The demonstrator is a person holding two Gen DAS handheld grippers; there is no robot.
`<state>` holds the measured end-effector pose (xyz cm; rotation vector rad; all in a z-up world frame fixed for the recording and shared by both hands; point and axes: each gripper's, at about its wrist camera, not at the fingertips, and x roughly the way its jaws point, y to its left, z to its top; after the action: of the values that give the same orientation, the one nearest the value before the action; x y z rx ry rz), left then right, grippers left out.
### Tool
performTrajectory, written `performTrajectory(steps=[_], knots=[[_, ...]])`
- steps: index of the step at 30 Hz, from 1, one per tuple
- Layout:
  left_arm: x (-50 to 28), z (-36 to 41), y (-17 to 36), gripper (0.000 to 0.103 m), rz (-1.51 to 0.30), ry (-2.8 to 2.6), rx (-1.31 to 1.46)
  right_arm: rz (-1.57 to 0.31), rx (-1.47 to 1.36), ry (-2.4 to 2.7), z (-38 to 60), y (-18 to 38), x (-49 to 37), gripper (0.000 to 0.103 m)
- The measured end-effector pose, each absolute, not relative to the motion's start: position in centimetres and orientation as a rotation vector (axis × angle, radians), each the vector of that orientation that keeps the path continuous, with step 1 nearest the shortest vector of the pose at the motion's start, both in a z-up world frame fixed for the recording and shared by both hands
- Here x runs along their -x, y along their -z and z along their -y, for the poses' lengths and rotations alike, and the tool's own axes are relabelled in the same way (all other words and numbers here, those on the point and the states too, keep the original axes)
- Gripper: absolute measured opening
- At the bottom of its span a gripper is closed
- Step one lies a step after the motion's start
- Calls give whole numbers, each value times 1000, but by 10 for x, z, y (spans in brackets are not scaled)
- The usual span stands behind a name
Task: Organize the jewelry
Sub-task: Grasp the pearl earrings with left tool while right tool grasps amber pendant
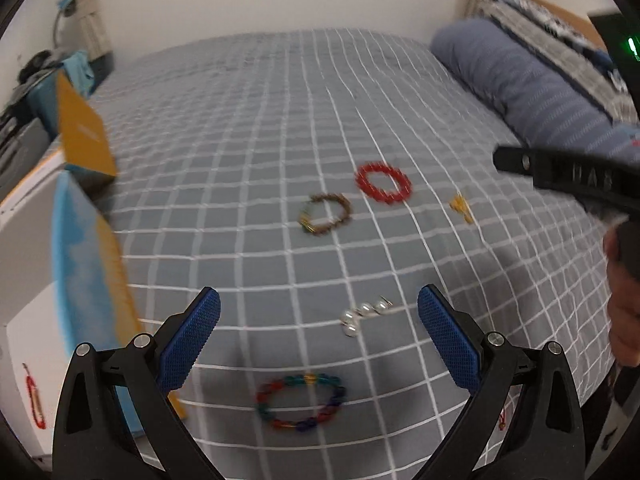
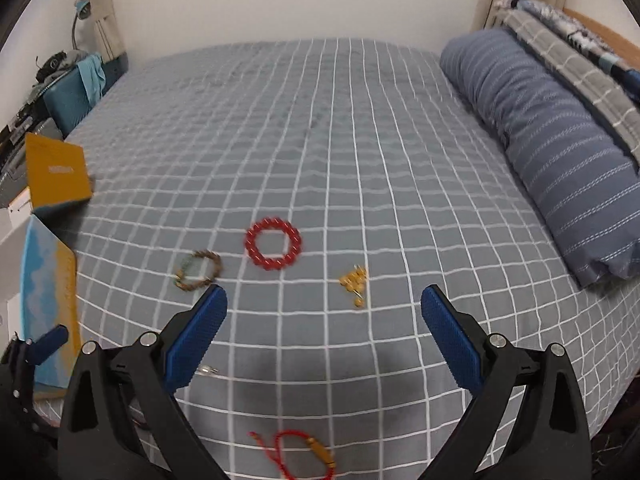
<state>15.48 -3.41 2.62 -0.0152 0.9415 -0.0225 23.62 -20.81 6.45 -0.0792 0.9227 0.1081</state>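
Observation:
Jewelry lies on a grey checked bedspread (image 1: 248, 128). In the left wrist view my open, empty left gripper (image 1: 319, 336) hovers over a pearl piece (image 1: 364, 314) and a multicoloured bead bracelet (image 1: 301, 402). Farther off lie a brown bead bracelet (image 1: 326, 214), a red bead bracelet (image 1: 383, 182) and a small yellow bead piece (image 1: 461, 206). In the right wrist view my open, empty right gripper (image 2: 324, 332) hovers near the yellow bead piece (image 2: 354, 282), the red bracelet (image 2: 273, 244) and the brown bracelet (image 2: 199, 270). A red cord bracelet (image 2: 298, 454) lies just below it.
A yellow and blue open box (image 1: 86, 140) with its lid (image 1: 86, 276) stands at the bed's left edge, also in the right wrist view (image 2: 56, 176). A blue striped pillow (image 2: 552, 148) lies at the right. The other gripper's black body (image 1: 568, 178) shows at right.

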Motion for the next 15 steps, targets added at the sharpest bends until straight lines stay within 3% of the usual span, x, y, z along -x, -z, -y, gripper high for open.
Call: performTrajectory(steps=[8,15], knots=[[-176,53,21,97,-1020,45,37,-1019,56,-121,229,-24,-275,93],[-187,59,44,97,-1065,57,46,-1115,51,-130,232,12,-309,74]])
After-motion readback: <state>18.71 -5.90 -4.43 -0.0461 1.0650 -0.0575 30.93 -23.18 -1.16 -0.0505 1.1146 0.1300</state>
